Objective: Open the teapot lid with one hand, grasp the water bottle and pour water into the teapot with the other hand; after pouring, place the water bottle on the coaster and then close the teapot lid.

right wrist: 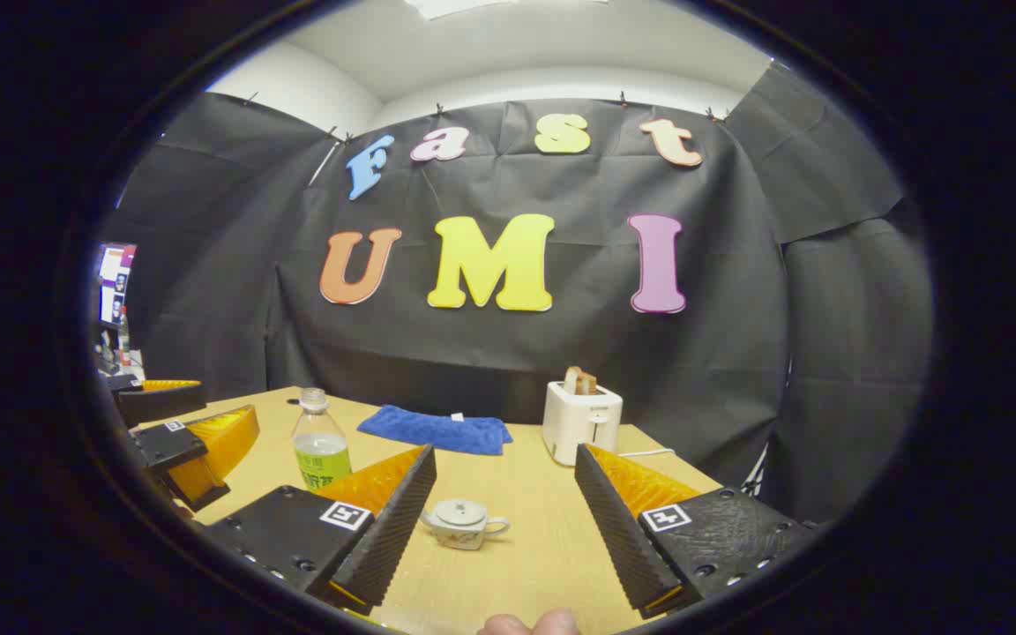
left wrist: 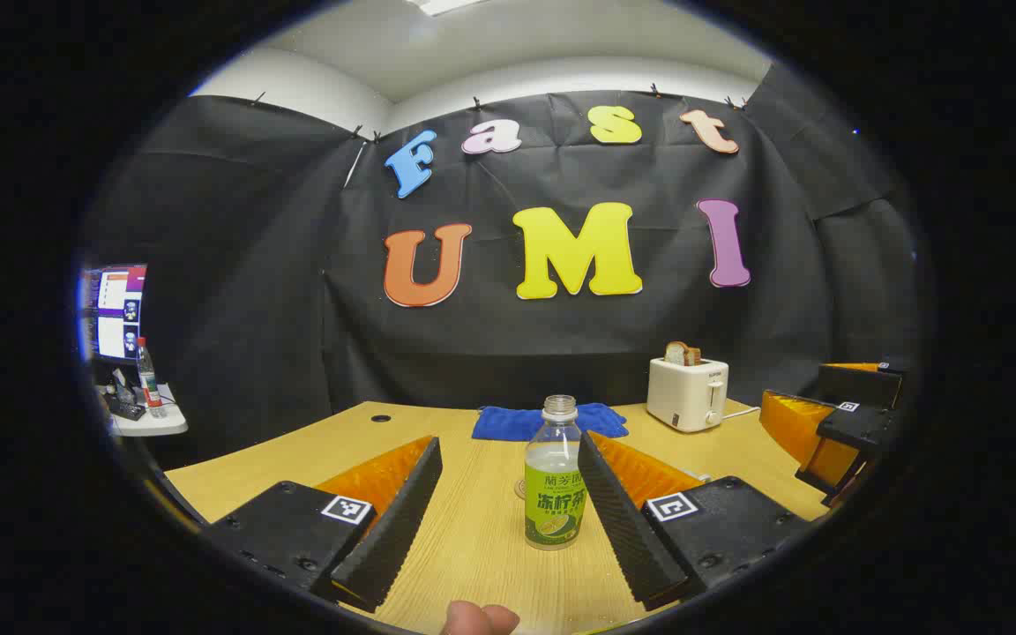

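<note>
Now both tongs gape wide, gripping nothing: left tongs (left wrist: pixel 501 516) frame the bottle (left wrist: pixel 555 476) standing uncapped on the wooden tabletop (left wrist: pixel 473 547); right tongs (right wrist: pixel 505 520) frame the lidded teapot (right wrist: pixel 464 523). Blue cloth (right wrist: pixel 437 429) and toaster (right wrist: pixel 581 421) sit behind, near the black-draped wall.

Blue cloth (left wrist: pixel 549 422), green-label bottle (left wrist: pixel 555 476), white toaster (left wrist: pixel 687 392).

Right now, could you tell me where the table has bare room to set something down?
Bare wood lies between the teapot and the toaster, and right of the teapot toward the table edge. It is crowded on the other side, where the water bottle, blue cloth and left claw gather.
</note>
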`<state>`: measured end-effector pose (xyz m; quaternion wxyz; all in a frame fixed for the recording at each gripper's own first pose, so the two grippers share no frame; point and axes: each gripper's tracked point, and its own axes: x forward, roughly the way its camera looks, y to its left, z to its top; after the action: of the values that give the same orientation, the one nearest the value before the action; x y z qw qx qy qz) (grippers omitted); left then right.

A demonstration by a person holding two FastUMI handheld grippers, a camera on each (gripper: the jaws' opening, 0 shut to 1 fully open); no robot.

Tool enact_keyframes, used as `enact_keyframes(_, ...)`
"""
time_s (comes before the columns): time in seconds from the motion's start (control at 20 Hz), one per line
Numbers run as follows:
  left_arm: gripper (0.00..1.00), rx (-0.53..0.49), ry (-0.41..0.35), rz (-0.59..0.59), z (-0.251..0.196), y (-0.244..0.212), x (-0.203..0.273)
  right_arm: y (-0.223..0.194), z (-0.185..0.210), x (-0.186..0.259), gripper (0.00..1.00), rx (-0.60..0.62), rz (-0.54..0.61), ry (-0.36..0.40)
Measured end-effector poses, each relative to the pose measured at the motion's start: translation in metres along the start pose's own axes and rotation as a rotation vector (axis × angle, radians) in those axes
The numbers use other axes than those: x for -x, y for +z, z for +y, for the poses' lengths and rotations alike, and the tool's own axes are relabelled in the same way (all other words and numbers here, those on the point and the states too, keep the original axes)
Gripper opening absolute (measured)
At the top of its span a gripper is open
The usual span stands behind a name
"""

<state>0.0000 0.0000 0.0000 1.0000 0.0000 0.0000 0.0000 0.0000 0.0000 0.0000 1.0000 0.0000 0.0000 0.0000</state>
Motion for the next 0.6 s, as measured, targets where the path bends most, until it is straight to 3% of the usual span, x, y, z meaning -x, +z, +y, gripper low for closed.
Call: enact_keyframes(0.6,0.97,-0.005,-0.011,0.013,-0.0031,-0.0056,-0.0032,0.0008,-0.0033,0.0054,0.95,-0.007,0.002,-0.020)
